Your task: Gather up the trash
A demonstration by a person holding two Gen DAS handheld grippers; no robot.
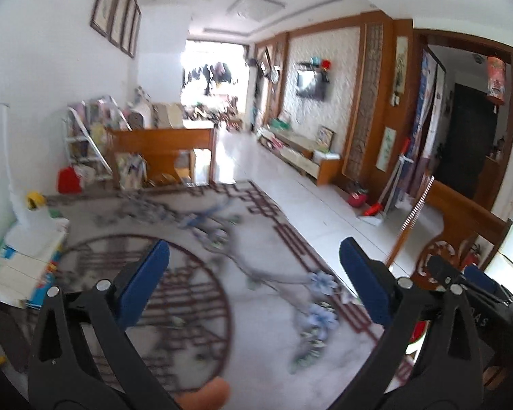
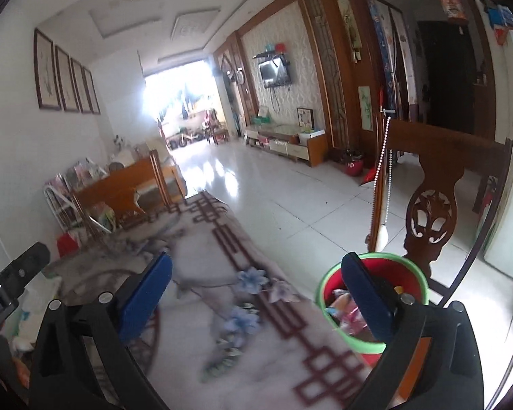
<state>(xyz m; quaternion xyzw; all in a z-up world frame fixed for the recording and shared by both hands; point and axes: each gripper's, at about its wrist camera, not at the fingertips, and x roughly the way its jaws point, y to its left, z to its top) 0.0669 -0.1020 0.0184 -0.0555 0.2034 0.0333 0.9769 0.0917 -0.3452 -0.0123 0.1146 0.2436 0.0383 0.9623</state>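
My left gripper (image 1: 254,249) is open, and nothing lies between its blue pads (image 1: 147,287). It hangs over a table covered with a grey cloth (image 1: 256,307) printed with blue flowers and dark red lattice. My right gripper (image 2: 256,259) is open too and holds nothing, above the same cloth (image 2: 222,358). Past the table's right edge stands a red bin with a green rim (image 2: 323,290). Colourful wrappers (image 2: 345,311) lie inside it, partly hidden by my right finger. No loose trash shows on the blurred cloth.
A carved wooden chair (image 2: 431,212) stands just behind the bin. Another wooden chair (image 1: 160,150) is at the table's far end. A stack of papers and boxes (image 1: 27,259) lies on the table's left side. White tiled floor (image 2: 290,198) stretches to the right.
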